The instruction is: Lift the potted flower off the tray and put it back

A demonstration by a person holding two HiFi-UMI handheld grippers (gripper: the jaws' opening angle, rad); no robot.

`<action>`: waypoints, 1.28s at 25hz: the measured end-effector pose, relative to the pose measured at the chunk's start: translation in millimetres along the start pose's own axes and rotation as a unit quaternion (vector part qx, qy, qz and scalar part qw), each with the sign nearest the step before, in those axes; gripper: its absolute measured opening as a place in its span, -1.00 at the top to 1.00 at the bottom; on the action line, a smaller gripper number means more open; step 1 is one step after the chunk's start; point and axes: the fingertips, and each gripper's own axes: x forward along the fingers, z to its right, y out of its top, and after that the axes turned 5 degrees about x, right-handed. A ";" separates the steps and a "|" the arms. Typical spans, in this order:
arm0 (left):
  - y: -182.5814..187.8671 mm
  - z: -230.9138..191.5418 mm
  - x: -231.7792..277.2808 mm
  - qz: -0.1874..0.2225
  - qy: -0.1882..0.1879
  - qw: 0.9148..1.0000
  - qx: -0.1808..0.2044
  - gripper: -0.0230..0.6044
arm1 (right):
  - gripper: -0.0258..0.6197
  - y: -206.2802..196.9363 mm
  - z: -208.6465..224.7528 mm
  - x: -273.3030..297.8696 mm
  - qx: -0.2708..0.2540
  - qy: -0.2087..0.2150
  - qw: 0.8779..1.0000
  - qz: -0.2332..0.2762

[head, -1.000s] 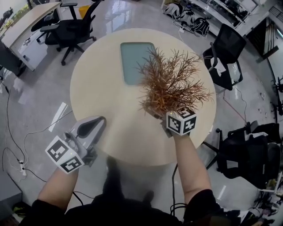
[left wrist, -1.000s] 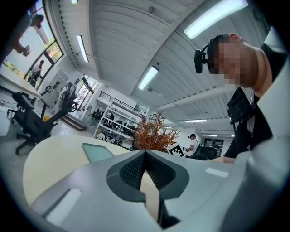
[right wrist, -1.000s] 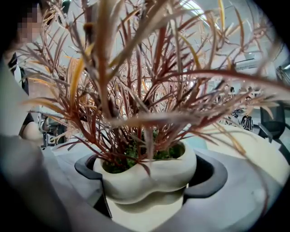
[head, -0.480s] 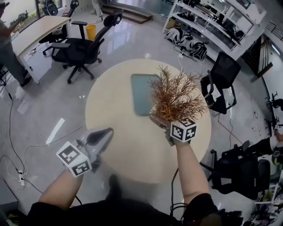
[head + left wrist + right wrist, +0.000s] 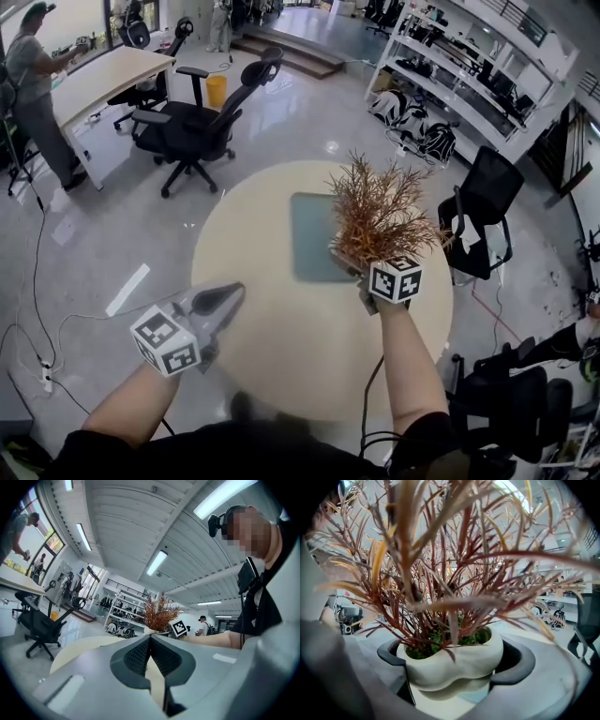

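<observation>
Lower left of the head view: left gripper (image 5: 232, 292) idling over the near edge of the counter (image 5: 281, 366), jaws pressed together on nothing. Mid-frame: tray (image 5: 309, 234), bare, flat on the counter. Just right of it: flower (image 5: 380, 211) held off the tray in the right gripper (image 5: 354, 262), jaws pinching the white pot (image 5: 454, 660) from both sides, foliage overlapping the tray's right edge. Probably clear of the counter, though hard to judge height from so steep a view.

Risks from here, as a judgement:
- Gripped low under a tall, spreading top, so liable to tip or twist if swung fast.
- Smooth, waisted pot, so liable to slip if the squeeze loosens.
- Foliage masking the tray from above, so easy to land the pot half on the rim.

Only in the right gripper view: the grip itself, jaws seated at the pot's waist. Only in the head view: the tray's place beside the pot. Only in the left gripper view: shut jaws close up, flower far beyond at centre.
</observation>
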 end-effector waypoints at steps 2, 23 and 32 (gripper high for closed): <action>-0.7 -5.0 11.2 -0.002 0.010 1.000 0.003 0.94 | -0.77 6.8 13.3 11.9 -0.004 0.009 1.000 -0.002; -53.2 -81.1 116.4 -0.028 0.084 0.996 -0.033 0.94 | -0.77 -14.9 148.1 169.3 -0.008 0.062 0.997 -0.047; -74.0 -113.6 129.6 -0.041 0.090 0.994 -0.042 0.94 | -0.77 -37.6 169.1 224.4 -0.013 0.061 0.996 -0.064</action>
